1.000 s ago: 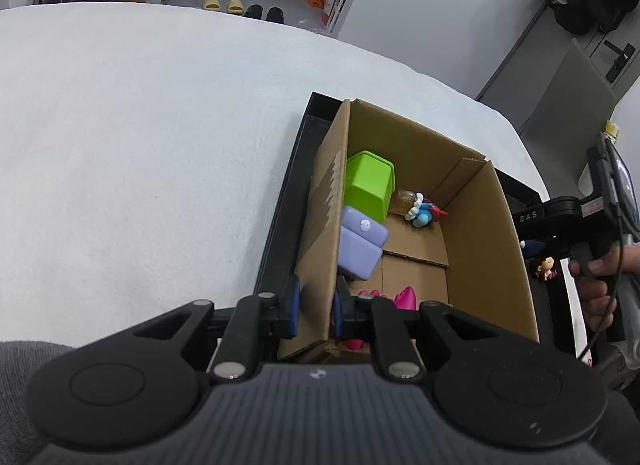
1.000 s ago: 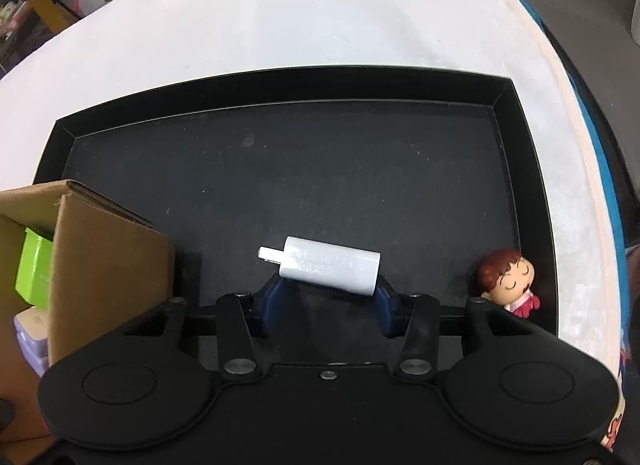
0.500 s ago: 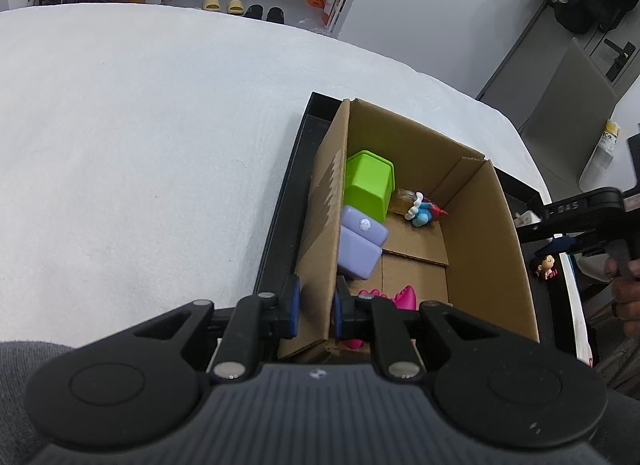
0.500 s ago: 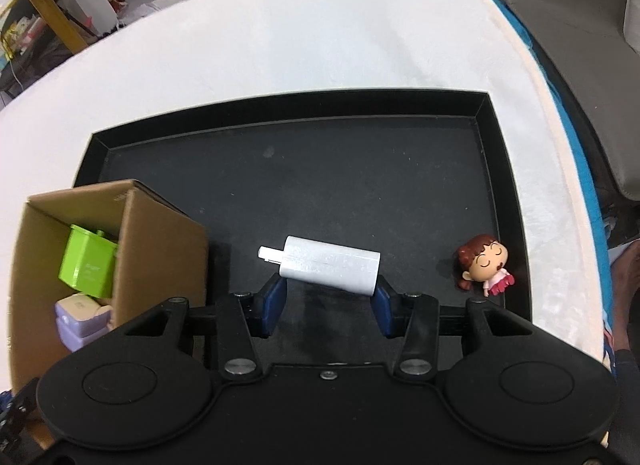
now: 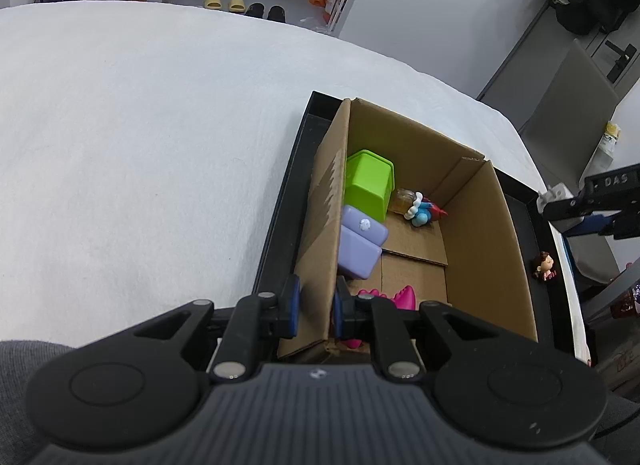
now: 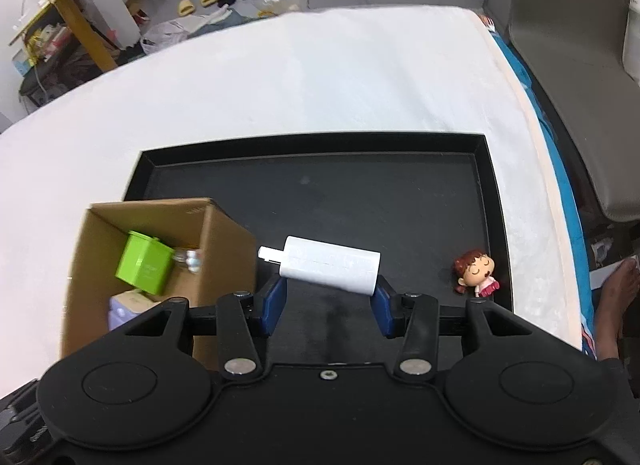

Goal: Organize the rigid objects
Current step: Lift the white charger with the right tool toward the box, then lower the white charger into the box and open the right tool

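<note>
My left gripper (image 5: 316, 307) is shut on the near left wall of the cardboard box (image 5: 500, 233), which stands in the black tray (image 5: 280, 209). Inside the box lie a green cube (image 5: 368, 185), a purple block (image 5: 360, 241), a small blue and white figure (image 5: 422, 211) and a pink toy (image 5: 404, 297). My right gripper (image 6: 328, 301) is shut on a white charger plug (image 6: 330, 268) and holds it above the tray (image 6: 360, 201), right of the box (image 6: 224, 249). A small doll with brown hair (image 6: 476, 273) lies in the tray's near right corner.
The tray rests on a white cloth-covered surface (image 5: 140, 145). A grey chair (image 6: 572, 85) stands beyond the right edge. A person's hand (image 6: 618, 297) shows at the far right. Shoes and shelves sit on the floor in the background.
My right gripper has risen with the white plug, so the tray and box look smaller below it. In the left wrist view it has climbed at the right edge. The left gripper has not moved.
</note>
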Demonstrator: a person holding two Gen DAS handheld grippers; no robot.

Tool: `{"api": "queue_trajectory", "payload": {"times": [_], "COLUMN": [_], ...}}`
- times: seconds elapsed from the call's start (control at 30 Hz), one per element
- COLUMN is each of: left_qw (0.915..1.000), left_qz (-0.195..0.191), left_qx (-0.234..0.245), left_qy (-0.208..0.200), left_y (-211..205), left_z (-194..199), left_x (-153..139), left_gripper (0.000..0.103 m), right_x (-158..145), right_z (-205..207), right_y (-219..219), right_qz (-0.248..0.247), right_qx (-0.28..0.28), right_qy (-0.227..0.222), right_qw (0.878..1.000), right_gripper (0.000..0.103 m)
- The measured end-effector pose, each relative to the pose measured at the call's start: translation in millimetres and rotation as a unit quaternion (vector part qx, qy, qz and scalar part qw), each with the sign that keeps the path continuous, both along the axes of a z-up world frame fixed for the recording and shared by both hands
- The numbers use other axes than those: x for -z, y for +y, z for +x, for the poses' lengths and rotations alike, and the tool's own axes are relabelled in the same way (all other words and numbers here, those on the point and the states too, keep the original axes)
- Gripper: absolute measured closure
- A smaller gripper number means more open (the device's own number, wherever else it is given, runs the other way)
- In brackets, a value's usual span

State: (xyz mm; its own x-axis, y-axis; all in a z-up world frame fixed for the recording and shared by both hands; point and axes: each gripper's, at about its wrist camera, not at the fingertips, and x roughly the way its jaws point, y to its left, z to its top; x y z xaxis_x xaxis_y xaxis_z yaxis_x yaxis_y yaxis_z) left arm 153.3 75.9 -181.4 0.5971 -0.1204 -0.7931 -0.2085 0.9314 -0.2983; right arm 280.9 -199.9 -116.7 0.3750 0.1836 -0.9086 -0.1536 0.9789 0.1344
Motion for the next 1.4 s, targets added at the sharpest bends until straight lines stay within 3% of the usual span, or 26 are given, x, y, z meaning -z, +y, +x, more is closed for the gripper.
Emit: {"api": "queue_trajectory", "payload": {"times": [0.67, 1.13, 1.27, 1.33, 1.4], "left_qw": [0.9999, 0.9998, 0.9997, 0.9996, 0.9996], "left_qz": [-0.013, -0.020, -0.024, -0.025, -0.027], "left_qx": [0.005, 0.007, 0.010, 0.010, 0.009], "left_qy": [-0.004, -0.005, -0.006, -0.007, -0.006], "left_y": [5, 7, 7, 7, 9], "left_z": [-3, -3, -3, -3, -3], "left_x": [-1, -1, -1, -1, 0], "left_gripper": [0.087, 0.087, 0.086, 0.086, 0.086], "right_x": [-43, -26, -18, -11, -5], "right_z": [-21, -25, -21, -19, -17], "right_y": [77, 118, 126, 130, 131], "right_qz": [0.007, -0.003, 0.002, -0.006, -0.010], "right_qx": [-0.080, -0.115, -0.113, -0.113, -0.105], "right_qy": [-0.014, 0.015, 0.027, 0.032, 0.039], "right_qw": [0.997, 0.993, 0.993, 0.993, 0.994], "right_gripper": [0.058, 0.058, 0.065, 0.073, 0.073]}}
